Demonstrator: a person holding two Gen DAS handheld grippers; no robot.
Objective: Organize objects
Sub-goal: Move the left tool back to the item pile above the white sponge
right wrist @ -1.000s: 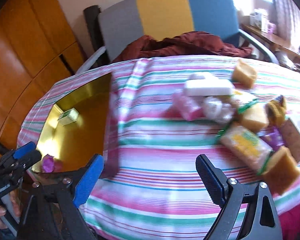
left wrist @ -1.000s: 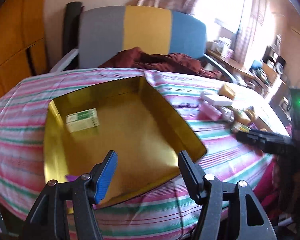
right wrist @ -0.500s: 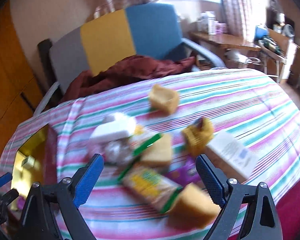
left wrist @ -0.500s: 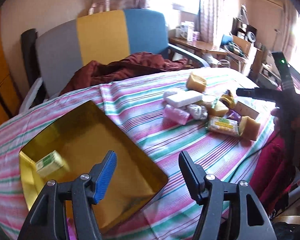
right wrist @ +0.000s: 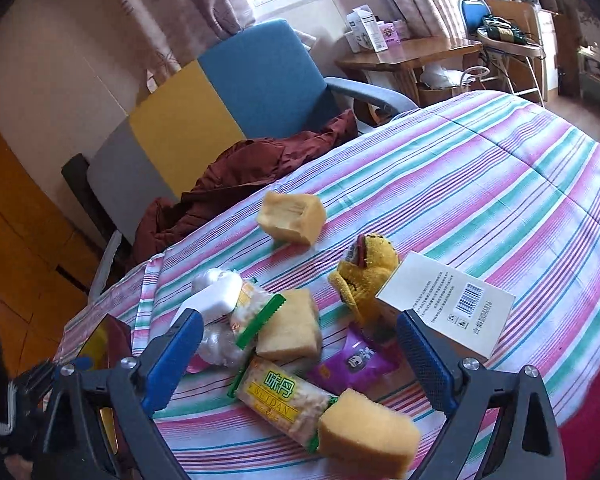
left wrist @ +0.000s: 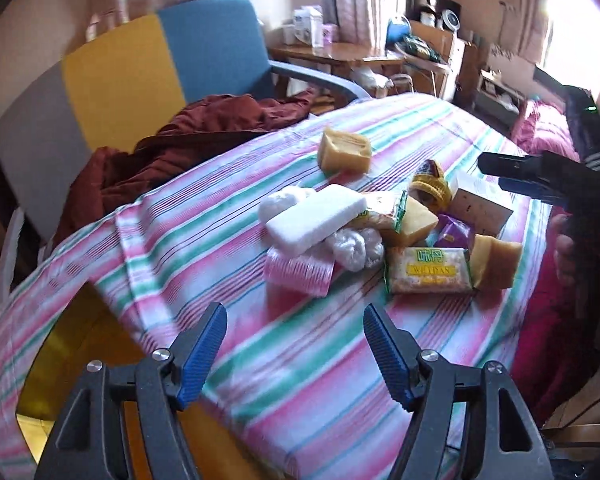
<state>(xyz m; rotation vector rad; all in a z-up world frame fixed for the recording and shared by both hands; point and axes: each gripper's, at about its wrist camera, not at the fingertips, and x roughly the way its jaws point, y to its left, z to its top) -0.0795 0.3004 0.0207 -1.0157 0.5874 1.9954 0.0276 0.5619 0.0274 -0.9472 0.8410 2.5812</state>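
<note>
1. Bench (left wrist: pixel 416 120) carries a striped cloth in pink, green and white; a heap of small goods lies on it toward the right end in the left wrist view
2. Left hand-held gripper (left wrist: pixel 294 350) hangs above the cloth with jaws spread wide and nothing between them, short of the heap
3. Right hand-held gripper (right wrist: pixel 298 354) hangs over the heap, jaws likewise spread apart and holding nothing
4. White bar (left wrist: pixel 316 218) rests on top of the heap, over a pink ribbed packet (left wrist: pixel 298 272) and a clear-wrapped bundle (left wrist: pixel 354 246)
5. Green-edged snack pack (right wrist: pixel 284 404) lies nearest the right fingers, one end touching a tan sponge block (right wrist: pixel 366 432); a purple sachet (right wrist: pixel 352 364) sits just beside it
6. White carton (right wrist: pixel 446 306) with a barcode leans on the far right of the heap, beside a yellow knitted item (right wrist: pixel 364 276)
7. Separate tan block (right wrist: pixel 292 218) lies apart, behind the heap
8. Gold tray (left wrist: pixel 80 344) shows at the left edge, partly cut off by the frame
9. Chair (right wrist: pixel 220 92) with grey, yellow and blue panels stands behind, a dark red garment (right wrist: pixel 252 168) on its seat
</note>
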